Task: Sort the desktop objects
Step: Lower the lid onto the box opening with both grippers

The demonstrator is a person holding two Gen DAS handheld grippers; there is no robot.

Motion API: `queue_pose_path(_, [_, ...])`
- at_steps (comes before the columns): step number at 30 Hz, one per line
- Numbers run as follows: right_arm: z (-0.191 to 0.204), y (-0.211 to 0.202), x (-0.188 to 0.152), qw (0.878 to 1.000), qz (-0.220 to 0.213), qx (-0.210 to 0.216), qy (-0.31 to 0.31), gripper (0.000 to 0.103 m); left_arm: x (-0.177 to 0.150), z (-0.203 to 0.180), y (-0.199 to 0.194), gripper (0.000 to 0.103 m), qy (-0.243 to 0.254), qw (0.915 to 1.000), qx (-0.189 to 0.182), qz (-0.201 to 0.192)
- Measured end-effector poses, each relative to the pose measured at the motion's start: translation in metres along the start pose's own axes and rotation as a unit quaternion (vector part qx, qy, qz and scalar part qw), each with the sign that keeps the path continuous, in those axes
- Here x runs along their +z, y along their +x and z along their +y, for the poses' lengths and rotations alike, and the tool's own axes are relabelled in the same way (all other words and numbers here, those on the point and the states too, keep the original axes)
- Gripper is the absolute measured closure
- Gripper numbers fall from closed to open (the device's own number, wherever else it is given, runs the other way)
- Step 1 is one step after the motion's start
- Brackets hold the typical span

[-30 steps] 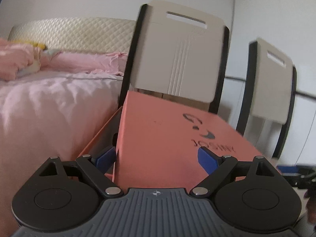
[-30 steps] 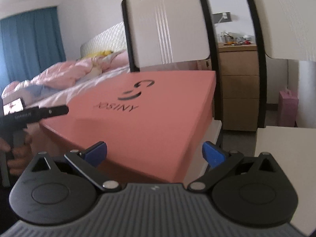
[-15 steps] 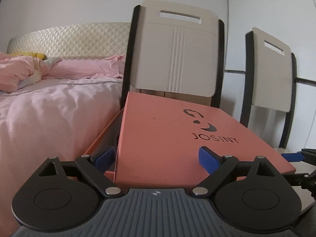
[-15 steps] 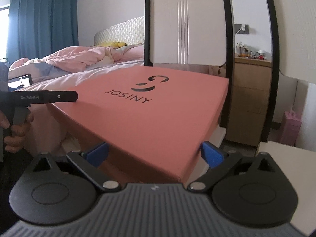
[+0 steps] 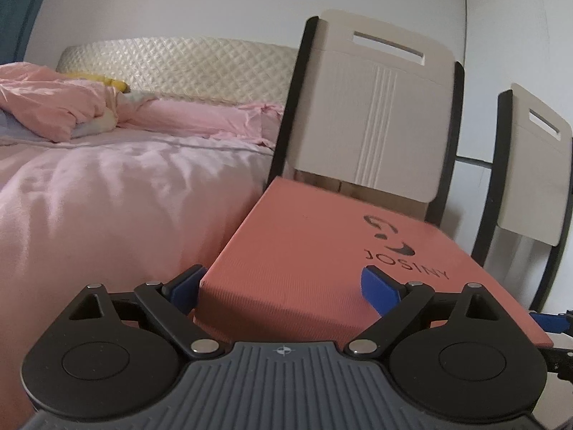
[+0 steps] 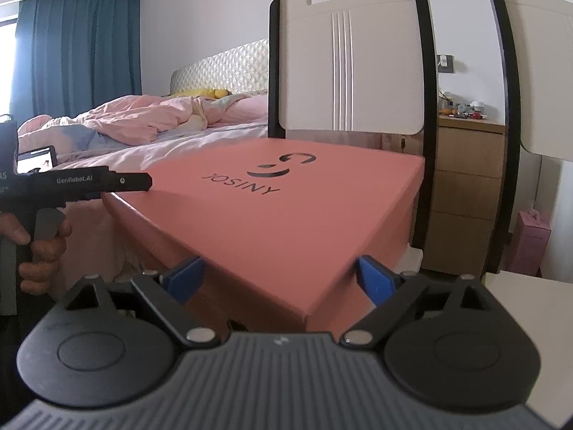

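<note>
Left gripper (image 5: 283,288): jaws have just been opening, blue pads flanking a near corner of the pink box lid (image 5: 322,251); whether they press it, cannot tell. Right gripper (image 6: 283,276): jaws have just been closing around another corner of the lid; contact cannot be told either. Lid, printed JOSINY, lies closed over its box, between bed (image 5: 107,186) and white chair (image 6: 343,71).

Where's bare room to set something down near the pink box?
Free: white tabletop right of the pink box, bare where visible; smooth bed sheet left of it. Crowded: chair backs tight behind the box; nightstand top cluttered with small items.
</note>
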State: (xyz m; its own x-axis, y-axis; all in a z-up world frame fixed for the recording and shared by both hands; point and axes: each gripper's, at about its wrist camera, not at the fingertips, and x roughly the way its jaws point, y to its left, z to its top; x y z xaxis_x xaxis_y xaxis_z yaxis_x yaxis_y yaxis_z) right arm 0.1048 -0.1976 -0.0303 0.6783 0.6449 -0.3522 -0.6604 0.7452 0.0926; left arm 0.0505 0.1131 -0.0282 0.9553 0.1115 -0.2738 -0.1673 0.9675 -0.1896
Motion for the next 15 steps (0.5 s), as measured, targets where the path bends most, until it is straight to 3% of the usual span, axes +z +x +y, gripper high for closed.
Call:
queue_pose_path(5, [0.004,0.010,0.004,1.000,-0.006,0.005,0.010,0.011,0.003,0.004,0.005,0.008,0.000,0.9997,0.025,-0.005])
queue_pose_path(8, [0.009,0.011,0.004,1.000,-0.015,0.003,0.001,0.010,0.004,0.009,0.012,0.008,-0.010,0.9995,0.025,0.015])
queue_pose_path(15, [0.008,0.014,0.005,1.000,-0.009,0.003,-0.001,0.010,0.002,0.006,0.013,0.007,0.004,0.9994,0.028,0.022])
